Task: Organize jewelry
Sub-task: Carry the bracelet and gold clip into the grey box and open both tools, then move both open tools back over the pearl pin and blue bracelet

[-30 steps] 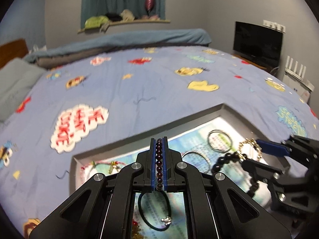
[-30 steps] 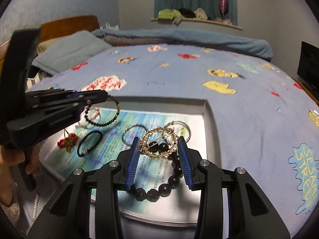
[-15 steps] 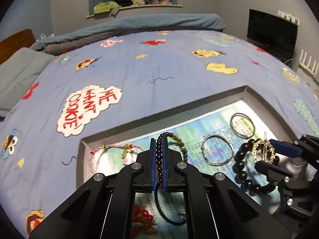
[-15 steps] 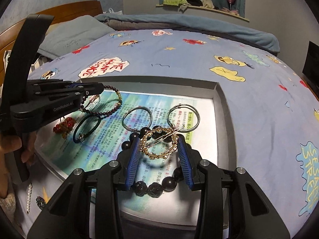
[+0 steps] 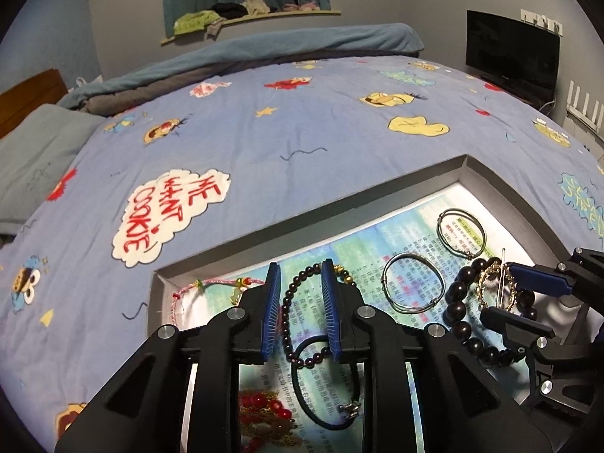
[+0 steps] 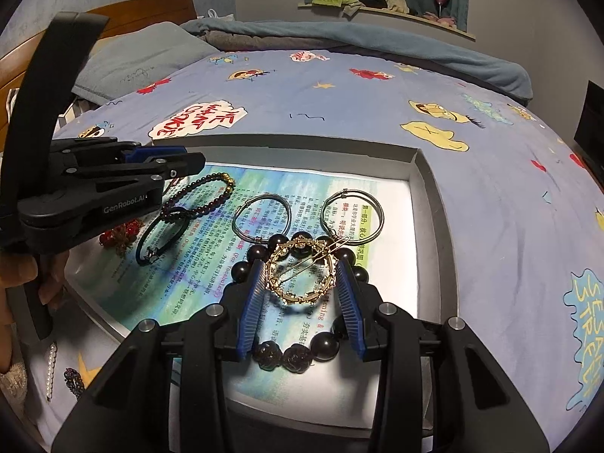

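Left gripper (image 5: pixel 301 304): fingers spread apart, straddling the small dark-bead bracelet (image 5: pixel 292 317), which lies loose on the tray (image 5: pixel 309 232) liner, touching neither pad. Black cord bracelet (image 5: pixel 324 385) overlaps its near end; red-bead cluster (image 5: pixel 264 415) beside that; pink string bracelet (image 5: pixel 211 287) by the tray's left wall.

Right gripper (image 6: pixel 302 294): blue pads either side of the gold ring clip (image 6: pixel 301 275), contact unclear, cannot tell if pinched. Clip sits over the large black-bead bracelet (image 6: pixel 298 355). Two silver bangles (image 6: pixel 261 217) lie just beyond, toward the tray's far wall.
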`<state>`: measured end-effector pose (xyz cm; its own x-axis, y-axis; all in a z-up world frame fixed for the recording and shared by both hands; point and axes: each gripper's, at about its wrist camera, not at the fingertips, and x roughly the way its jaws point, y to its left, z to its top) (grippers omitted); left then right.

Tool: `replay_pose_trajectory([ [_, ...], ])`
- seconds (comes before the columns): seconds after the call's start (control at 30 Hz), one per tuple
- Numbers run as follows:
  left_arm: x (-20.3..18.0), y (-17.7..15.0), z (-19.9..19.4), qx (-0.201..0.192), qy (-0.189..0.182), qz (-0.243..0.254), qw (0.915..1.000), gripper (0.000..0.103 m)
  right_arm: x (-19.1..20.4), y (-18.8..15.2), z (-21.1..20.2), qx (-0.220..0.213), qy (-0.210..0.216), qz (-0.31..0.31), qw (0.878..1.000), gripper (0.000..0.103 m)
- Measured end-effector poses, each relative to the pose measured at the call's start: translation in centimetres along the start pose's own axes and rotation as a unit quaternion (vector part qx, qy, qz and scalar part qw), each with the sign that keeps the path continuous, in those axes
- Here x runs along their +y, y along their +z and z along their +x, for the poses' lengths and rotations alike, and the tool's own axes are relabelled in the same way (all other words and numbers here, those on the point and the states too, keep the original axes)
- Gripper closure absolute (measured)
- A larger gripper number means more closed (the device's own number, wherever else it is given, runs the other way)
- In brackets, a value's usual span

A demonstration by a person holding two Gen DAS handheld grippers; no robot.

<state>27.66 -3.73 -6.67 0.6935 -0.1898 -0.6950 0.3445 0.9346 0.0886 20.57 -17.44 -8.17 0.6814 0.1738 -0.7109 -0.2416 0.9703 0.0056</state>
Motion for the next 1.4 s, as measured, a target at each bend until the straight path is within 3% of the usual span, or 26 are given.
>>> replay_pose_trajectory([
  [0.17,-0.1,-0.1,-0.5,-0.012,0.002,0.003,0.9999,0.075,-0.1,-0.1,-0.5,-0.01,0.004,0.003,1.0,0.062],
  [0.27,-0.1,-0.1,-1.0,-0.025,0.004,0.003,0.9997,0.07,-0.2,-0.1,-1.1,-0.02,0.006,0.007,1.0,0.051],
  [0.47,-0.3,-0.2,-1.9,-0.033,0.01,0.007,0.9994,0.067,-0.5,0.1,-2.3,-0.04,0.006,0.014,0.999,0.049],
  [0.67,-0.1,-0.5,-3.5,-0.041,0.014,-0.001,0.9991,0.053,-0.9,0.0,-3.5,-0.057,-0.004,0.024,0.998,0.04],
  [0.83,0.0,-0.9,-5.2,-0.051,0.019,-0.004,0.9985,0.038,-1.3,-0.2,-4.9,-0.079,-0.01,0.038,0.996,0.023],
  [1.1,0.7,-1.1,-9.1,-0.077,0.032,-0.025,0.9962,0.02,-2.2,0.1,-7.5,-0.11,-0.016,0.07,0.991,0.006],
  [1.2,1.2,-1.3,-11.2,-0.093,0.038,-0.036,0.9943,0.012,-2.6,0.3,-8.9,-0.122,-0.018,0.081,0.989,0.006],
  [1.4,2.4,-1.5,-14.9,-0.106,0.032,-0.064,0.9918,0.01,-2.7,0.4,-12.1,-0.151,-0.021,0.097,0.984,0.006],
])
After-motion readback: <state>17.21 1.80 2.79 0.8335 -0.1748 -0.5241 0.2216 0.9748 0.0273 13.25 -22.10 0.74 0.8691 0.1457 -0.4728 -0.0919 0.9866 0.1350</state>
